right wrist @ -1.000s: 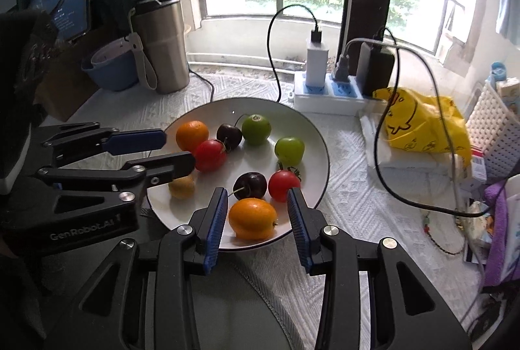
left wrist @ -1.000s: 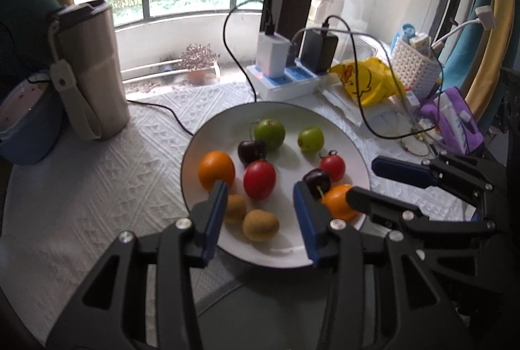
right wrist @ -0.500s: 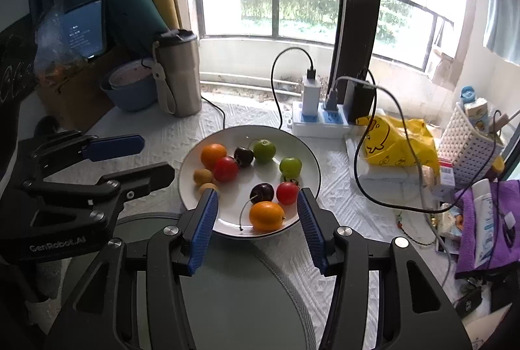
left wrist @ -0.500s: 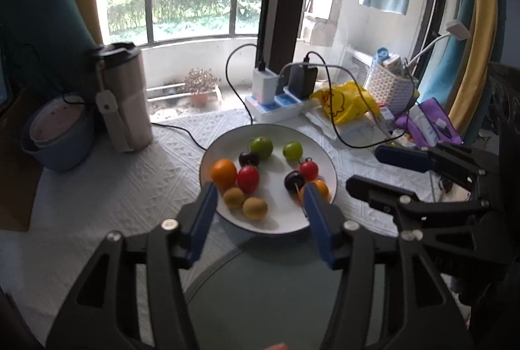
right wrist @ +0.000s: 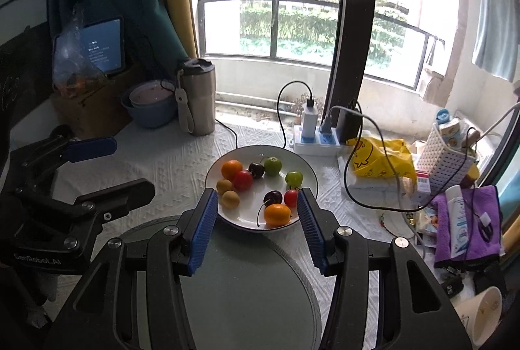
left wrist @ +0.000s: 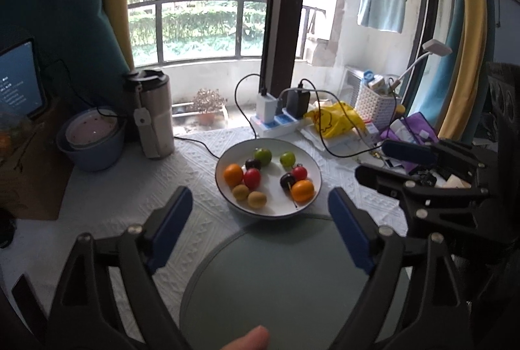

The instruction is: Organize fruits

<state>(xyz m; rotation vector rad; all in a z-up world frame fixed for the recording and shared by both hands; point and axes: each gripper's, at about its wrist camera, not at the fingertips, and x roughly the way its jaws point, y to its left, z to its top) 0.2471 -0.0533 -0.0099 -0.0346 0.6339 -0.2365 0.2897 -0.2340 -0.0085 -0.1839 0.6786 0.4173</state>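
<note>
Left wrist view: the left gripper (left wrist: 260, 207) hangs above the table with its jaws opening wide and nothing between the blue pads (left wrist: 170, 228). Ahead, toward 12 o'clock, the white plate (left wrist: 310, 200) sits on the white textured cloth (left wrist: 130, 187), carrying the fruit: an orange (left wrist: 233, 174) at its 9 o'clock, a red tomato (left wrist: 252, 178) touching it, two green fruits (left wrist: 262, 156) near 12, a dark cherry (left wrist: 288, 179), a second orange (left wrist: 303, 190) at 4 and two small brown fruits (left wrist: 256, 199) at 7. The right gripper (left wrist: 383, 163) shows at 3 o'clock of the plate. A steel tumbler (left wrist: 152, 114) stands at 10, a power strip (left wrist: 276, 124) at 12

Right wrist view: the right gripper (right wrist: 255, 213) has its fingers parted and empty, the blue pads (right wrist: 203, 231) framing the near rim of the plate (right wrist: 243, 221). The orange (right wrist: 277, 214) lies nearest, at the plate's 6 o'clock, well below the pads and untouched. The left gripper (right wrist: 130, 166) sits at 9 o'clock, fingers spread. A yellow bag (right wrist: 380, 161) lies at 2, a white basket (right wrist: 445, 158) beyond it
</note>
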